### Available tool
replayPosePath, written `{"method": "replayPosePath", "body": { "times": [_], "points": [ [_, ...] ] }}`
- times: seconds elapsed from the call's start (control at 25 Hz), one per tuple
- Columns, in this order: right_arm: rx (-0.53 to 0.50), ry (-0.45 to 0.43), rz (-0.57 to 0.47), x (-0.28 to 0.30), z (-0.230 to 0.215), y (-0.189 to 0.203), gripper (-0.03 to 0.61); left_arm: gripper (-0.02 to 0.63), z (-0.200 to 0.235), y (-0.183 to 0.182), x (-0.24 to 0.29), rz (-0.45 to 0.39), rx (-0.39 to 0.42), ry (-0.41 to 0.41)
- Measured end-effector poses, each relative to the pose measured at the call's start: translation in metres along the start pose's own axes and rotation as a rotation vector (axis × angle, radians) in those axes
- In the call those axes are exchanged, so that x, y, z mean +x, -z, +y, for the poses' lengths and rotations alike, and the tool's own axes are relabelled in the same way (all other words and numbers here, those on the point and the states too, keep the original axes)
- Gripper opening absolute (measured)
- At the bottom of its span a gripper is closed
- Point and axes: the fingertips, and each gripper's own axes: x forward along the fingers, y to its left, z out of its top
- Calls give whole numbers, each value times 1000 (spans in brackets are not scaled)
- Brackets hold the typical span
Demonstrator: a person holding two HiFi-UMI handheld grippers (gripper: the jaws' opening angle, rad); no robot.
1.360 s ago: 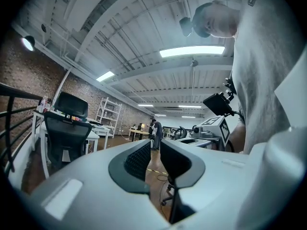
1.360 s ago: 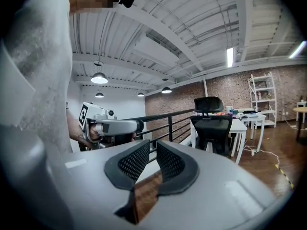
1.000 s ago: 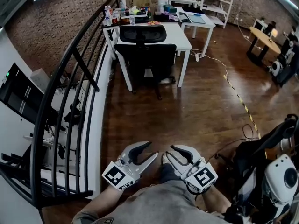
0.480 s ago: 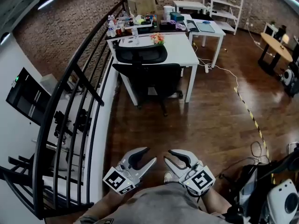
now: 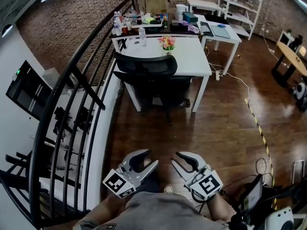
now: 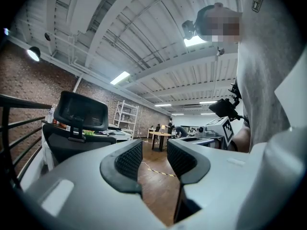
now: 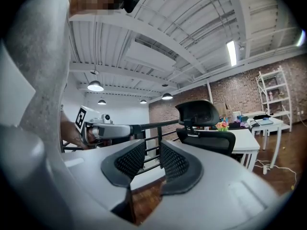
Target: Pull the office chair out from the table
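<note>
I'm holding the left gripper's (image 5: pixel 149 158) ribbed pads (image 6: pixel 128 161) partly apart, and nothing is sitting between them, only wooden floor (image 5: pixel 216 123) showing through the gap. The right gripper's (image 5: pixel 175 157) pads (image 7: pixel 175 163) are likewise standing a little apart with nothing gripped. Both grippers are hanging side by side close to my body, pointing roughly level toward the desk area. The office chair (image 5: pixel 151 80) is sitting well ahead of them, apart from both, its black back and headrest facing me, tucked in at the near side of the white table (image 5: pixel 194 61). A small bunch of flowers (image 5: pixel 167 42) is standing on that table. A black railing (image 5: pixel 72 104) is running along my left.
</note>
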Motion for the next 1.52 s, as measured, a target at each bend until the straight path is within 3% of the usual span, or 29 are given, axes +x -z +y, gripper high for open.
{"method": "replayPosePath", "body": {
  "times": [0.32, 0.8, 1.0, 1.2, 1.4, 1.52],
  "points": [
    [-21, 49, 26, 80, -67, -10, 114, 143, 97, -12, 41, -16, 3, 54],
    [-57, 222, -17, 182, -173, -50, 114, 143, 249, -48, 86, -28, 65, 119],
    [-70, 287, -19, 195, -214, -56, 114, 143, 306, -53, 91, -33, 68, 61],
    [-95, 319, -4, 207, -265, -62, 129, 155, 381, -58, 93, -16, 94, -61],
    [-99, 329, 42, 215, -313, -61, 215, 212, 453, -61, 80, 27, 106, -167],
    [-66, 317, 49, 220, -335, -62, 276, 244, 483, -65, 78, 43, 116, -176]
  ]
}}
